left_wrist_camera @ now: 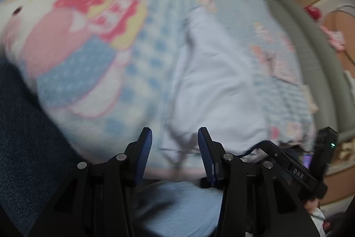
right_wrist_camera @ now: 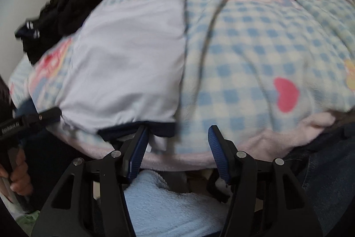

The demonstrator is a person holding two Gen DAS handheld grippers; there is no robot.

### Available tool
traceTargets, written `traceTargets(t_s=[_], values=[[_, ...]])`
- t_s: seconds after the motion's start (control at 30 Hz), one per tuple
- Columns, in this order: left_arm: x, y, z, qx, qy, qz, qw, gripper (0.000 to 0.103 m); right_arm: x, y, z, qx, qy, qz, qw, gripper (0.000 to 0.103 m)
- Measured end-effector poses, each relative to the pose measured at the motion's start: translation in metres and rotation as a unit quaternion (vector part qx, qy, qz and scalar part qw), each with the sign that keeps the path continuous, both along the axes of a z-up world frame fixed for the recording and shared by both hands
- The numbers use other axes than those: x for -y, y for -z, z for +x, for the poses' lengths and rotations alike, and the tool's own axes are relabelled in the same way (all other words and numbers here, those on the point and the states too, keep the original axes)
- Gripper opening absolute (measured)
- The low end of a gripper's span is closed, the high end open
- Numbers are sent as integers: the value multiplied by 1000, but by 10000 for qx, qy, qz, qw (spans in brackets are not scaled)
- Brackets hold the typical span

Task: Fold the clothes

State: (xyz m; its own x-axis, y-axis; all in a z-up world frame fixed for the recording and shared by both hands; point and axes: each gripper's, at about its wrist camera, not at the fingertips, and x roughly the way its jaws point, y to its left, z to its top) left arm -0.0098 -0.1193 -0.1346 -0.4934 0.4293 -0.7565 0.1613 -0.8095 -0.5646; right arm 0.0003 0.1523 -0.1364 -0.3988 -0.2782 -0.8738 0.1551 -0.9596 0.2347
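Folding a white garment on a checked blanket

Lying flat on the blue-and-white checked blanket (right_wrist_camera: pixel 255 54) is the white garment (right_wrist_camera: pixel 133 59), its dark-trimmed edge nearest the right tongs (right_wrist_camera: pixel 177 137). No basket or box shows in either view. A heap of black clothes (right_wrist_camera: pixel 66 14) sits at the garment's far left corner, touching it. A thin dark cord (right_wrist_camera: pixel 208 37) runs over the blanket just beside the garment's right edge. A light blue towel (right_wrist_camera: pixel 168 210) lies under both tongs. The left tongs (left_wrist_camera: pixel 175 137) hang over the garment's near edge, tilted downward, jaws partly apart with nothing pinched. The right tongs point down more steeply, jaws also apart and empty, the left blade touching the dark trim. A hand (right_wrist_camera: pixel 20 174) grips the left tool's handle.
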Motion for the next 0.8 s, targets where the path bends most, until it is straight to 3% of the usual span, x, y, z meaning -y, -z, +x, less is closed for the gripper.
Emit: traceTargets(t_s=[0.1,0.27,0.33,0.37,0.4,0.43,0.53,0.77,0.8], values=[[-10,0,-4,-124,182,124,9997,47,-5,-10,1,-213,-26,-352,9991,59],[-8,28,-13,499,206,308,9981,49,3,12,2,255,-307,-477,9981,59],[-5,28,-11,484,214,419,9977,49,9,23,2,467,-417,-546,9965,49],[-5,27,-10,405,302,504,9975,47,9,23,4,450,-478,-609,9960,46],[-7,25,-9,320,398,591,9969,34,10,20,4,379,-520,-685,9956,42],[-5,25,-8,306,351,616,9970,30,10,17,5,303,-559,-761,9951,40],[1,25,-6,287,164,671,9972,30,9,9,4,85,-566,-980,9935,39],[18,36,-1,597,-375,1064,9918,49,-6,15,3,125,-111,-1001,9948,41],[17,37,-2,607,-343,1119,9913,54,-7,16,1,109,-44,-1019,9947,47]])
